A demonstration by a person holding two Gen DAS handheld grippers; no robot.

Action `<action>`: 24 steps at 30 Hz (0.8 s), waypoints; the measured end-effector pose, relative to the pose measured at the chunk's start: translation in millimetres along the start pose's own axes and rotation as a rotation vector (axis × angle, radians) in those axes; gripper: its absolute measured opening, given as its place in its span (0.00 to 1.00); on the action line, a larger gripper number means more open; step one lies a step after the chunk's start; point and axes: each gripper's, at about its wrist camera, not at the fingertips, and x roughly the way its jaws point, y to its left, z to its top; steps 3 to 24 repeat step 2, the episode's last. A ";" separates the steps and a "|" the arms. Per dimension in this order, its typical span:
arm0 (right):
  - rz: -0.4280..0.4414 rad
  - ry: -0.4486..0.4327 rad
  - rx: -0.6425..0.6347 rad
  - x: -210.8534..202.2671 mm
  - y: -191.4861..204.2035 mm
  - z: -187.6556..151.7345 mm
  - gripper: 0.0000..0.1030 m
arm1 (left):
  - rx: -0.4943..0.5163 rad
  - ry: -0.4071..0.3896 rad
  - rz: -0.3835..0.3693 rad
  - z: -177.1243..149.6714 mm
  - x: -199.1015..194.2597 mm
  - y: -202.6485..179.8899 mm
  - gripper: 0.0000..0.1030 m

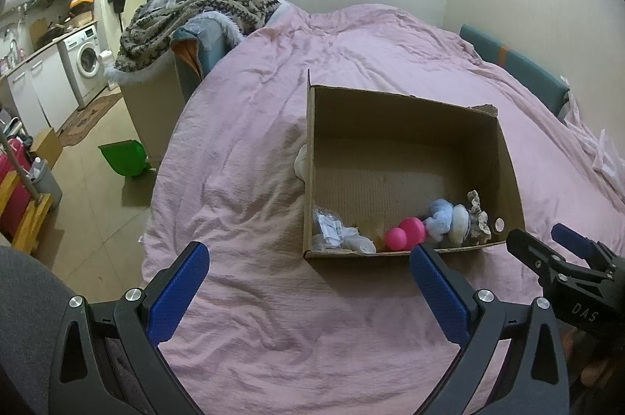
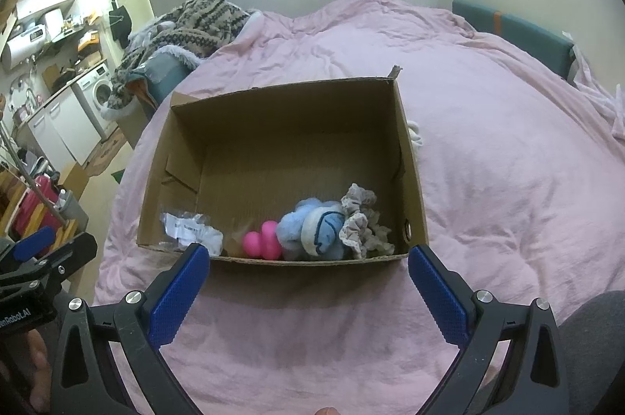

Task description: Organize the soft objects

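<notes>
An open cardboard box sits on a bed covered by a wrinkled pink sheet, and most of the soft things are lined up along its near wall. In the right wrist view, from nine o'clock toward three o'clock, they are a crinkled clear plastic packet, a pink rounded toy, a blue and white plush and a beige frilled scrunchie. One more pale soft item lies outside the box, pressed against its wall; in the left wrist view it sits at about nine o'clock of the box, half hidden, so what it is cannot be told.

The left gripper hangs over the sheet just short of the box's near left corner, its blue fingers spread wide with nothing between them. The right gripper faces the near wall of the box, equally wide open and empty.

If the pale item is the remaining piece, it is probably light and limp, likely to sag and fold once lifted, with no risk of breakage. A pinch across its thickest bunched part, rather than a loose edge, would seem the surest hold, since thin fabric could slip from the ribbed pads. The box wall touching it leaves room for a finger only on the outer side, so it may need dragging clear first. The plush and scrunchie should compress easily; the pink toy looks smoother and firmer and might squirt out of a shallow grip.
</notes>
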 end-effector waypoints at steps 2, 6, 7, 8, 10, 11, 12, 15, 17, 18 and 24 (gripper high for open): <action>0.004 0.001 0.000 0.0 0.2 0.1 1.00 | -0.003 0.001 -0.005 0.3 0.0 -0.5 0.99; 0.004 0.001 0.000 0.0 0.2 0.1 1.00 | -0.003 0.001 -0.005 0.3 0.0 -0.5 0.99; 0.004 0.001 0.000 0.0 0.2 0.1 1.00 | -0.003 0.001 -0.005 0.3 0.0 -0.5 0.99; 0.004 0.001 0.000 0.0 0.2 0.1 1.00 | -0.003 0.001 -0.005 0.3 0.0 -0.5 0.99; 0.004 0.001 0.000 0.0 0.2 0.1 1.00 | -0.003 0.001 -0.005 0.3 0.0 -0.5 0.99; 0.004 0.001 0.000 0.0 0.2 0.1 1.00 | -0.003 0.001 -0.005 0.3 0.0 -0.5 0.99; 0.004 0.001 0.000 0.0 0.2 0.1 1.00 | -0.003 0.001 -0.005 0.3 0.0 -0.5 0.99; 0.004 0.001 0.000 0.0 0.2 0.1 1.00 | -0.003 0.001 -0.005 0.3 0.0 -0.5 0.99; 0.004 0.001 0.000 0.0 0.2 0.1 1.00 | -0.003 0.001 -0.005 0.3 0.0 -0.5 0.99; 0.004 0.001 0.000 0.0 0.2 0.1 1.00 | -0.003 0.001 -0.005 0.3 0.0 -0.5 0.99; 0.004 0.001 0.000 0.0 0.2 0.1 1.00 | -0.003 0.001 -0.005 0.3 0.0 -0.5 0.99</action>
